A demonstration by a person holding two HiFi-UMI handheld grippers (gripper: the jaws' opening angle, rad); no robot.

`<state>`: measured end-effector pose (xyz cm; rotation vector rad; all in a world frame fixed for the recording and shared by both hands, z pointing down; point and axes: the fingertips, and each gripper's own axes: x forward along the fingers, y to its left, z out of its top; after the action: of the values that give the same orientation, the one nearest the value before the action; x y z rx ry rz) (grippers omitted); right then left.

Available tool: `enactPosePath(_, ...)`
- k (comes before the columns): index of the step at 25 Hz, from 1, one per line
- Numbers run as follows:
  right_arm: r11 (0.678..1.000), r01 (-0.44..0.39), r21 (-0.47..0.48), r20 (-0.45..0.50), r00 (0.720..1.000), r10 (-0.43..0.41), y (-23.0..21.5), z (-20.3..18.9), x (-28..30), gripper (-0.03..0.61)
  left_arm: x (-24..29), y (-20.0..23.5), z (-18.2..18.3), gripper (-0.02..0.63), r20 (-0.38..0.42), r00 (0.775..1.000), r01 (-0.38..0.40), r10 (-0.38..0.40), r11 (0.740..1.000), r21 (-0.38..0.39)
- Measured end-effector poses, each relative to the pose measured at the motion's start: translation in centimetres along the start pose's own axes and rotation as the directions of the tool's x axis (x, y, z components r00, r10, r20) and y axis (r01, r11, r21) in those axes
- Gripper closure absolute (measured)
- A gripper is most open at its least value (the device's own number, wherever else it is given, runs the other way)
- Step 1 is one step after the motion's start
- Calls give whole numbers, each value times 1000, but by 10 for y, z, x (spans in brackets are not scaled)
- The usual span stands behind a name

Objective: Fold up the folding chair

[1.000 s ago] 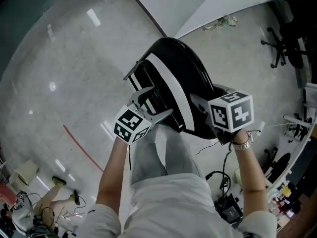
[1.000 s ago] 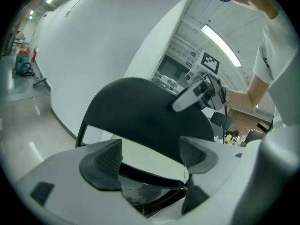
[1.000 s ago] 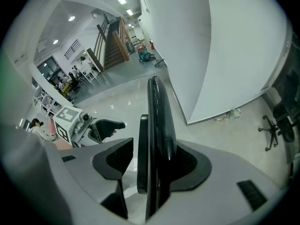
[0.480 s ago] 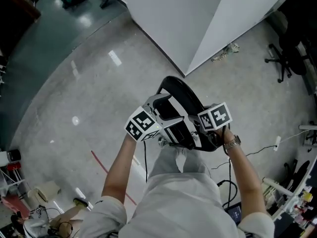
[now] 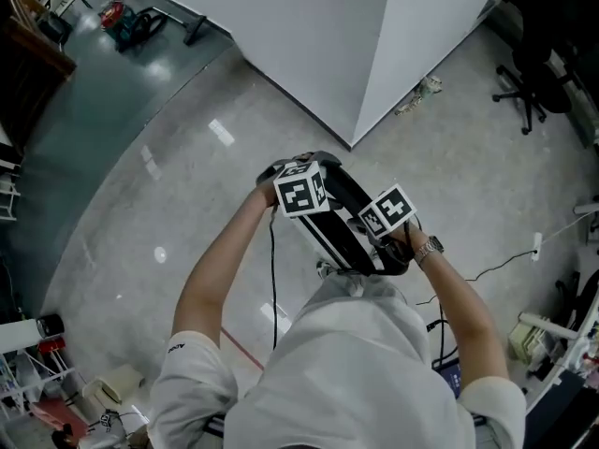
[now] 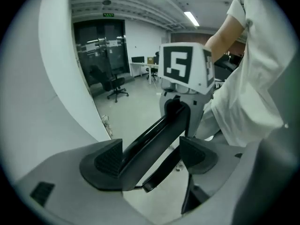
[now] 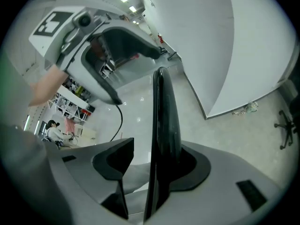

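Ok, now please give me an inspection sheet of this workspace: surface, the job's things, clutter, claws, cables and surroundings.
Surface: grey polished floor with light reflections.
Job's things: black folding chair with a white stripe, folded flat and upright.
Clutter: small scraps at the foot of the white partition.
Claws: left claw appears closed across the chair's frame; right claw open, with the chair's edge against one pad and a gap at the other.
Cables: black cable hangs below the left claw; thin cable lies on the floor at the right.
Surroundings: white partition, office chair.
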<state>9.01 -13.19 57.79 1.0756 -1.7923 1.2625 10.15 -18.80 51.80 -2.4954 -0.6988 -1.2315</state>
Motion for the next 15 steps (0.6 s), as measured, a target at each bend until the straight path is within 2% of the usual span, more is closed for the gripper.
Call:
enactPosePath(4,999,24,-37,-50,998,-26,7,-6,7,344,8,5,-14,222,-159,985,89,-72,990,105)
enactPosePath(6,999,31,-37,-57,998,-33,3,-6,5,344,14,2,-17,234,-222,969,151,-109,971,183)
enactPosePath(9,998,45,-35,-72,996,-47,-2,-6,7,345,27,7,-20,285,-293,951,193,-103,935,297)
enactPosePath(12,999,41,-31,-83,996,-43,0,-5,9,353,40,9,-21,369,-351,924,272,-151,905,327)
enactPosePath(15,999,36,-34,-79,996,-39,6,5,9,354,44,4,-29,387,-420,878,383,-230,863,330)
